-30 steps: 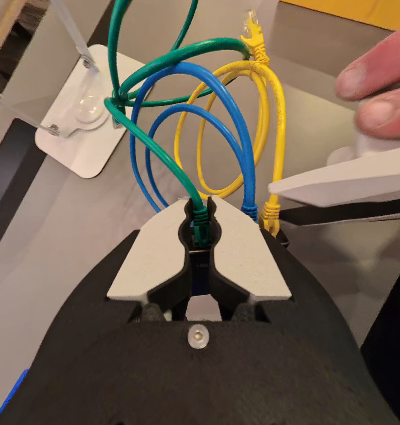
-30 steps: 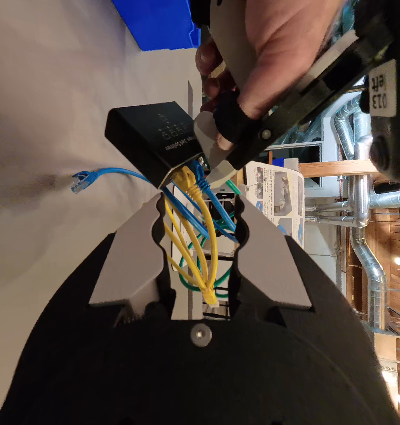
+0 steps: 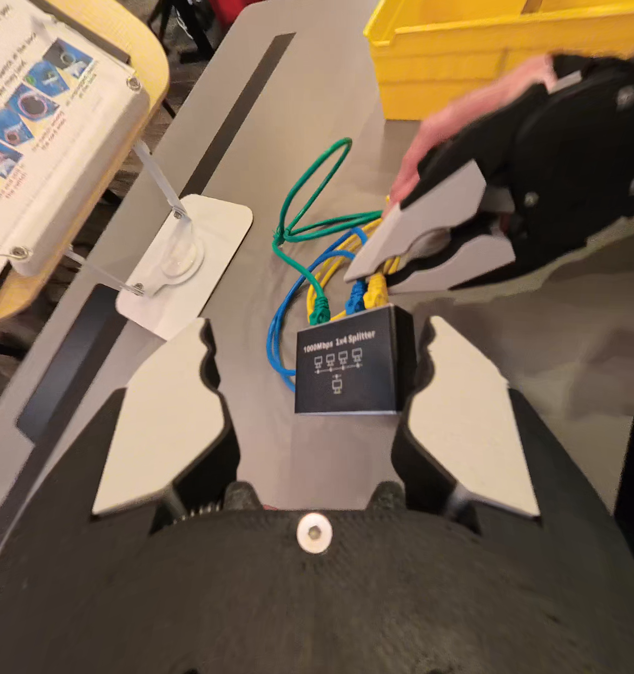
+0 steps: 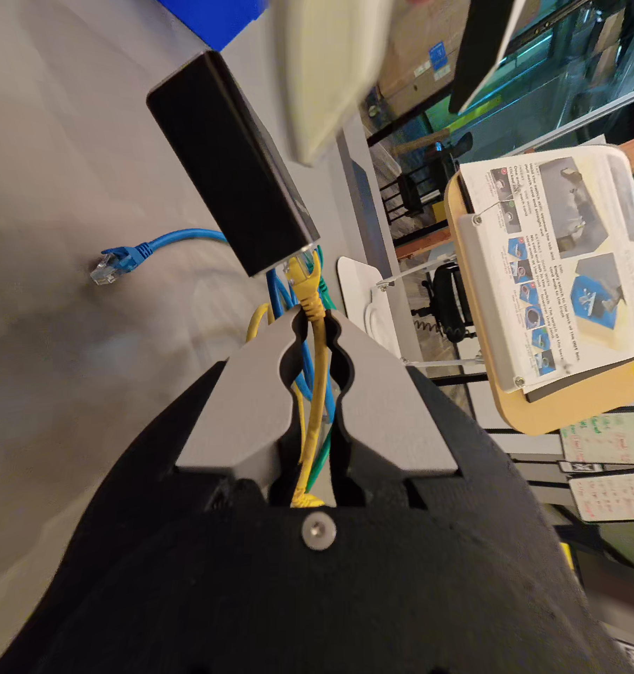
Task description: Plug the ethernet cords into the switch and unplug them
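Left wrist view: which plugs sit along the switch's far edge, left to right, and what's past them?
Green plug → blue plug → yellow plug, all at the switch; then the right hand-held gripper, shut on the yellow cord.

Left gripper (image 3: 317,364): jaws spread wide, lower frame centre, holding nothing. Right gripper (image 4: 313,328): jaws pinched nearly together at frame centre.
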Demonstrator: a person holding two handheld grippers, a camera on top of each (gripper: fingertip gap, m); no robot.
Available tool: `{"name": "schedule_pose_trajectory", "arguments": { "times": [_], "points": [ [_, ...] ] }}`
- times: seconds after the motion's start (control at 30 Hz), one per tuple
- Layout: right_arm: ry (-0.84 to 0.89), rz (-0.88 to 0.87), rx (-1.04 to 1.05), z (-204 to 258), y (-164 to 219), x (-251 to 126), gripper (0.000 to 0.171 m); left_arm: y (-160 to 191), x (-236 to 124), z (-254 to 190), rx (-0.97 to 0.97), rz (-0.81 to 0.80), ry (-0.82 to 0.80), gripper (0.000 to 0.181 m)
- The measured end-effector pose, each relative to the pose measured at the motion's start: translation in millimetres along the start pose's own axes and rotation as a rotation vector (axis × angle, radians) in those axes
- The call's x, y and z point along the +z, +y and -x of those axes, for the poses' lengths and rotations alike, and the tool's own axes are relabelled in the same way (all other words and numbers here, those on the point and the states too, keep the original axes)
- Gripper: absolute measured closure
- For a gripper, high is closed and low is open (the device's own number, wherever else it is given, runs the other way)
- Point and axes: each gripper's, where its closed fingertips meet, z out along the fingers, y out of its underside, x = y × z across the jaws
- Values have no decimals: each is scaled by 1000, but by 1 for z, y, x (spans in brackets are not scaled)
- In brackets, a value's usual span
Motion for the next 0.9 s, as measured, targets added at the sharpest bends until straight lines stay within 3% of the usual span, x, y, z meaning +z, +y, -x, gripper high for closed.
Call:
{"name": "schedule_pose_trajectory", "arguments": {
  "times": [0.03,0.17,0.37,0.67,0.9],
  "points": [
    [-5,-6,16,-1,0,-1,166,3,-1,-4,63,20,-30,73],
    [-21,-19,84,-3,-1,-3,165,17,2,-19,277,101,-113,76],
    [-59,-53,215,-6,-2,-8,165,22,14,-21,400,84,-229,82],
    [-83,-68,276,-7,-4,-12,164,24,24,-14,612,79,-433,140],
    [-111,-94,312,-6,-7,-15,165,22,26,-9,623,62,-477,127]
  ]
}}
